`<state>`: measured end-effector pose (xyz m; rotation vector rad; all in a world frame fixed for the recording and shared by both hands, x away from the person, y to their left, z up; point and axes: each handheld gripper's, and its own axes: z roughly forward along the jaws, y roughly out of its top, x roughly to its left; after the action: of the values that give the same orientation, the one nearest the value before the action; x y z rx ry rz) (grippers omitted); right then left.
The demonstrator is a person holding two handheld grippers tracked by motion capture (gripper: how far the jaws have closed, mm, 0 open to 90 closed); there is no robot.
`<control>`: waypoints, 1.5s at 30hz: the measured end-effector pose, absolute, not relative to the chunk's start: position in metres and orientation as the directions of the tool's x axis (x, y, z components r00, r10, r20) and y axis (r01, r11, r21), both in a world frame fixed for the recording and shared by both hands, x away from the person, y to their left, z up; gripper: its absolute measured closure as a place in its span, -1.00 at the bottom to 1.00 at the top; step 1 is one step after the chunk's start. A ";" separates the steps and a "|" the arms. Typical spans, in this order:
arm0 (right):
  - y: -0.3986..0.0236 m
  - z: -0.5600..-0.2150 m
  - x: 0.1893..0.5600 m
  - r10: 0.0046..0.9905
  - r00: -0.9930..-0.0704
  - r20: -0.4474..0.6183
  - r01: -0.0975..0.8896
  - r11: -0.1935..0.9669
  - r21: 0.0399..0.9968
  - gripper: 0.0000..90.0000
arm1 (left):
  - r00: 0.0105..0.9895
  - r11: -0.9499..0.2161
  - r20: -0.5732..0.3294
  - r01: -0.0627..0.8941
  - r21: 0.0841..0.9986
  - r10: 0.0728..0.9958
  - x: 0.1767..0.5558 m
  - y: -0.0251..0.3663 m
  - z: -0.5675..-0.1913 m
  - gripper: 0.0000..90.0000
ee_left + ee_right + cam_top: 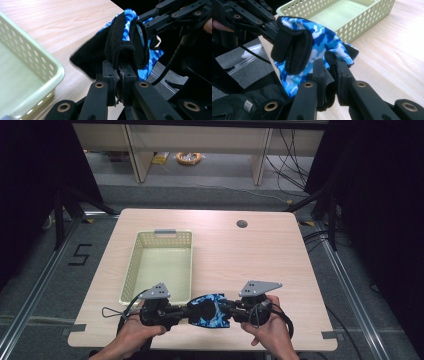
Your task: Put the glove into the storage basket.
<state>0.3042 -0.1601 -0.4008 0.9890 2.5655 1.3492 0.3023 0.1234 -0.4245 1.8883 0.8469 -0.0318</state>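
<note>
The left gripper [181, 311] and right gripper [231, 310] each clamp one edge of a blue camouflage glove [209, 310], held between them above the near edge of the table [260, 255]. A pale green perforated basket [131, 270] sits just beyond the left gripper. Both hands grip the handles, jaws pointing inward; floor tape reads "5" [80, 254]

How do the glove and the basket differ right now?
The glove is soft fabric in blue camouflage with black trim, while the basket is stiff pale green plastic with perforated walls. The glove is held between the left gripper and the right gripper, both shut on it, while the basket rests untouched and empty on the table. The glove is much smaller. Both sit toward the table's near left.
</note>
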 end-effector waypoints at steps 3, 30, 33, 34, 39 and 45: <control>-0.159 -0.393 0.307 0.571 -0.793 0.212 0.495 0.402 0.770 0.80 | 0.759 -0.233 -0.375 0.558 0.797 0.532 0.304 0.126 -0.421 0.89; -0.130 -0.338 0.322 0.479 -0.863 0.161 0.408 0.473 0.781 0.82 | 0.684 -0.102 -0.515 0.647 0.756 0.518 0.326 0.144 -0.433 0.54; -0.124 -0.332 0.323 0.464 -0.873 0.148 0.392 0.490 0.778 0.82 | 0.678 -0.094 -0.520 0.650 0.754 0.519 0.327 0.147 -0.434 0.51; -0.122 -0.331 0.323 0.461 -0.874 0.152 0.396 0.495 0.774 0.82 | 0.675 -0.092 -0.521 0.652 0.752 0.522 0.327 0.148 -0.434 0.50; -0.111 -0.328 0.325 0.453 -0.880 0.143 0.384 0.502 0.775 0.82 | 0.678 -0.095 -0.495 0.636 0.766 0.544 0.325 0.153 -0.431 0.62; -0.099 -0.327 0.335 0.430 -0.893 0.130 0.362 0.518 0.775 0.82 | 0.670 -0.093 -0.466 0.622 0.777 0.578 0.325 0.170 -0.423 0.68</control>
<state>0.3353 -0.0990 -0.3265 0.6979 2.6684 1.3338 0.3246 0.1699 -0.4231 1.7589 0.9661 -0.0486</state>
